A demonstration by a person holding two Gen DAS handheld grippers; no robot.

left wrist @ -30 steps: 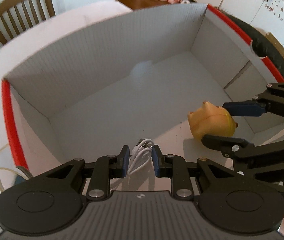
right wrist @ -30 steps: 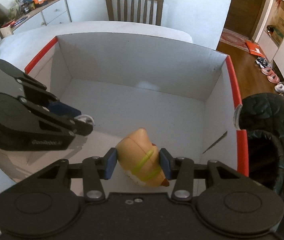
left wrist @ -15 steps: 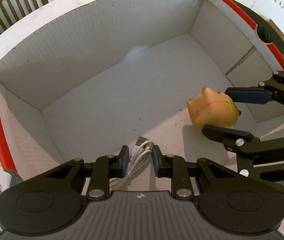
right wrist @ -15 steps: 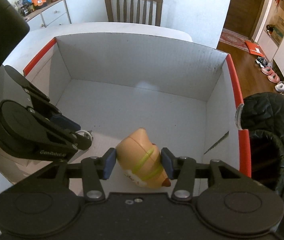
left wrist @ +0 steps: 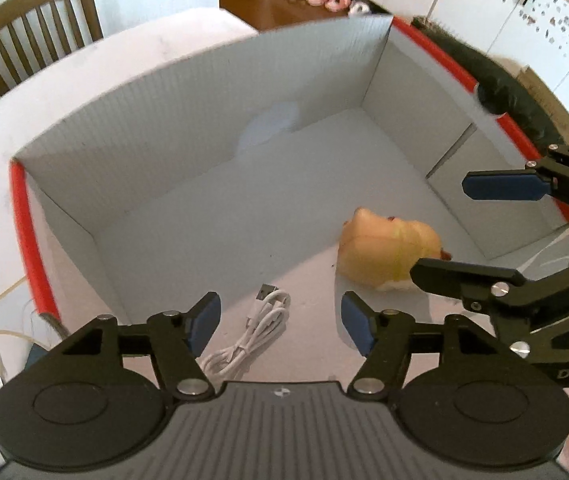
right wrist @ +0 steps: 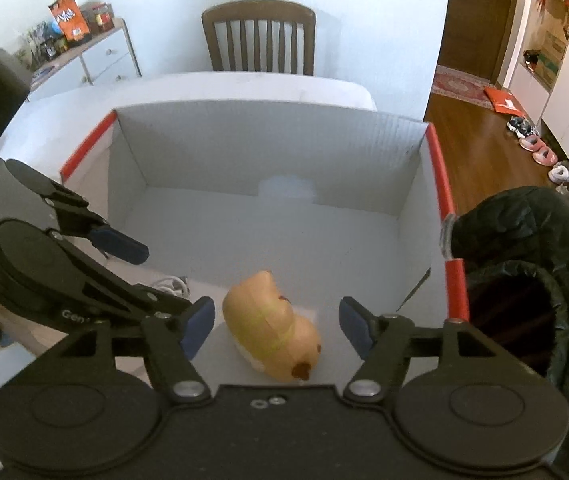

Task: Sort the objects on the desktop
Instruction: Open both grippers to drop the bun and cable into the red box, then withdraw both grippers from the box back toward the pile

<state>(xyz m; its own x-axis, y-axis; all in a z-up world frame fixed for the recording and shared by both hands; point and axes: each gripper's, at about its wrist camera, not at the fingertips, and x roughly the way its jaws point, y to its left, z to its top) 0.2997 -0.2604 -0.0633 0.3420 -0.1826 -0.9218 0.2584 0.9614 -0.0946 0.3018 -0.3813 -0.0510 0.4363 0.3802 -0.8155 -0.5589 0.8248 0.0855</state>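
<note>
A coiled white USB cable (left wrist: 258,330) lies on the floor of a white cardboard box (left wrist: 188,128) with red-taped rims. My left gripper (left wrist: 280,322) hovers over the cable, its jaws opening, pads clear of it. A yellow-orange plush toy (right wrist: 274,330) lies on the box floor to the right of the cable. Above the plush toy (left wrist: 388,254) my right gripper (right wrist: 276,326) has its jaws opening, with a gap on both sides of the toy. The right gripper (left wrist: 472,232) also shows in the left wrist view, the left gripper (right wrist: 140,280) in the right wrist view.
The box (right wrist: 268,148) sits on a white table (left wrist: 96,64). A wooden chair (right wrist: 258,38) stands behind it. A dark padded jacket (right wrist: 524,264) hangs beside the box's right wall. A drawer unit (right wrist: 96,60) with snacks is at back left, and shoes (right wrist: 536,148) lie on the wooden floor.
Both grippers opened and let go: the cable and the plush toy now rest on the box floor. Both grippers lifted slightly.
</note>
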